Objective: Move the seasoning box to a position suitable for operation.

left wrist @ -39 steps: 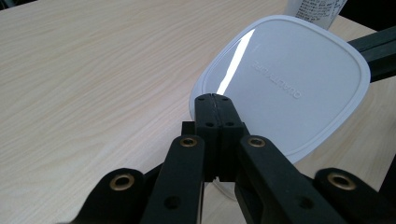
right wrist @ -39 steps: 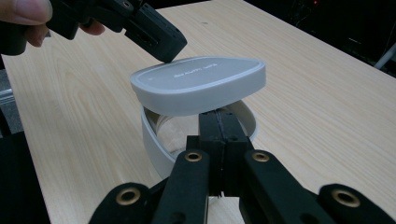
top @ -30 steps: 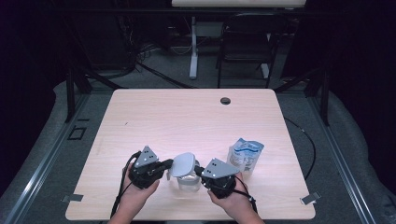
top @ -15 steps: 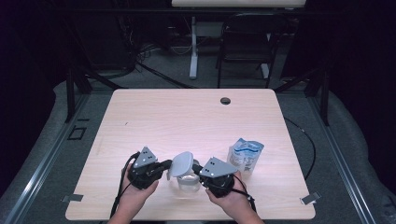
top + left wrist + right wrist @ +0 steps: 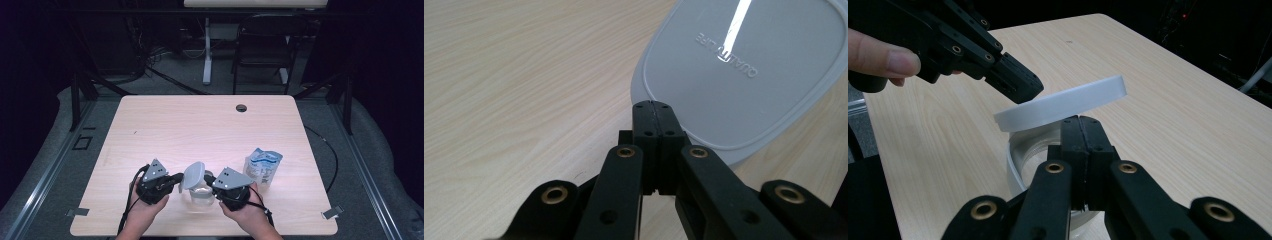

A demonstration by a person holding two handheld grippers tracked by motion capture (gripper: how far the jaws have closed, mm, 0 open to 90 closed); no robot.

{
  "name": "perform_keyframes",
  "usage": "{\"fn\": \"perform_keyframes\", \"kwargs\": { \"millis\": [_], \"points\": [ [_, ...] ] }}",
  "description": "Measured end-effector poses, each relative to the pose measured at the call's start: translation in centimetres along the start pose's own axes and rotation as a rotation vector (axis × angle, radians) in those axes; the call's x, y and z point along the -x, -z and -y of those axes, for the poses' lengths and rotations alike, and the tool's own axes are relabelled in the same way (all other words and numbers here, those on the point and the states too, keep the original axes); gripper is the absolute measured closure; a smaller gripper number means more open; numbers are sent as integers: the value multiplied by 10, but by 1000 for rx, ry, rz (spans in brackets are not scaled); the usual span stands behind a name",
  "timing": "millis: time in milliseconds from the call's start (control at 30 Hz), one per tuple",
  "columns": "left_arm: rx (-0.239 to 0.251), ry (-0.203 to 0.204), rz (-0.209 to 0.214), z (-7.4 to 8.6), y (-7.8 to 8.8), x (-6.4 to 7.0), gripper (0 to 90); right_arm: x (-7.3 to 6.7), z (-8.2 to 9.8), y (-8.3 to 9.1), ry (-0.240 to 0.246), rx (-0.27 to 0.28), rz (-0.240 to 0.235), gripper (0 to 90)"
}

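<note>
The left claw [image 5: 654, 107] is pinched tight on the near rim of a grey plastic lid [image 5: 744, 70], its two black jaws pressed flat together over the edge. The lid is a smooth rounded rectangle with a raised border and embossed lettering, and it is held tilted above the container [image 5: 1035, 150]. The right claw [image 5: 1081, 122] is likewise narrowed to nothing, its jaws meeting at the rim of that clear, round-cornered container; whether the wall is actually clamped between them cannot be told. In the high view the lid [image 5: 194, 175] and container [image 5: 200, 196] sit between the two claws near the front edge of the pale wood-grain table [image 5: 200, 130]. A blue-and-white pouch [image 5: 262, 167] stands just to the right of the right claw [image 5: 212, 181]. The far half of the table is bare apart from a dark cable hole [image 5: 241, 107]
</note>
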State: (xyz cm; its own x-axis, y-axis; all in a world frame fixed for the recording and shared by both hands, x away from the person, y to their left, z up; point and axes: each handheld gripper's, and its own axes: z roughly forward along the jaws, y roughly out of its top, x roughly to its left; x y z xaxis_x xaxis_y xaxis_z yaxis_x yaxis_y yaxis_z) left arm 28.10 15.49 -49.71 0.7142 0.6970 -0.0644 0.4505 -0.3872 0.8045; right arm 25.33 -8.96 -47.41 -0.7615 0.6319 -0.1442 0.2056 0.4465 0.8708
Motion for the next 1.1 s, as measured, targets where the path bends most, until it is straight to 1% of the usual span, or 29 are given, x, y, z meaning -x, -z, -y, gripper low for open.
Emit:
{"fn": "perform_keyframes", "kwargs": {
  "millis": [167,367,600,633,700,767,1100],
  "points": [
    [0,2,-2,1,0,1,900,-1,-3,1,10,0,-1,900],
    [-6,-10,-5,2,0,1,900,-3,-5,1,13,6,-1,898],
    [-11,-8,-4,2,-1,0,900,-4,-8,1,19,8,-3,894],
    [-11,-10,-10,2,-1,1,900,-4,-10,2,19,12,-1,895],
    [-9,-8,-6,2,-1,1,900,-5,-12,2,23,19,0,895],
    [-9,-13,-6,2,-1,1,900,-5,-13,2,24,20,2,894],
    [-25,-17,-4,5,-2,0,900,-8,-18,0,34,31,-5,893]
  ]
}}
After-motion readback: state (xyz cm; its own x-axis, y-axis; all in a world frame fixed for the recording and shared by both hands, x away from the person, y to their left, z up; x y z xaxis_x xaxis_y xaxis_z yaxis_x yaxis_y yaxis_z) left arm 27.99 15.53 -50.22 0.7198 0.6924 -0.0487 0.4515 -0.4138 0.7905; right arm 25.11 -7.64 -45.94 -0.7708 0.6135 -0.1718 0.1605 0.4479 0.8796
